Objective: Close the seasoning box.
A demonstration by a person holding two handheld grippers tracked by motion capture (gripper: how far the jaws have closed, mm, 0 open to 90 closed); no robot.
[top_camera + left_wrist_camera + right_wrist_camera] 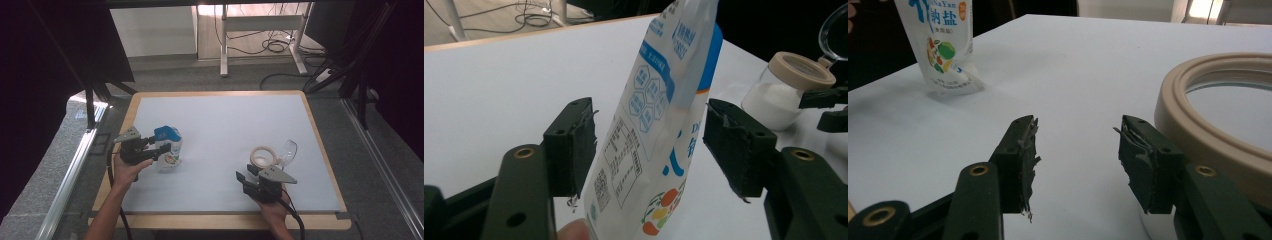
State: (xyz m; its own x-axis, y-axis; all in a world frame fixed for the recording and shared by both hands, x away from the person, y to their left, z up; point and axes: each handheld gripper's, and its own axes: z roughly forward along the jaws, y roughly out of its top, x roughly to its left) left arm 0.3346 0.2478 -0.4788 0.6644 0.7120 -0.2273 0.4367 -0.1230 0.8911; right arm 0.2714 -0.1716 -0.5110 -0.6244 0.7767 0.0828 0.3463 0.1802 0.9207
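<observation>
Left gripper view showed the left gripper [651,150] parted around the upright salt pouch [659,125] at the table's near left, pads clear; unsupported, it could topple. The right gripper [1078,150] gaped empty.

The salt pouch [664,125] is cut off top and bottom (its small print unreadable).

White worktop [220,130] with wooden rim, left hand-held gripper [156,150] at upright blue-and-white pouch [169,148], right hand-held gripper [246,173] near front edge just beside beige-lidded jar [263,156], clear glass [287,150] touching jar
</observation>
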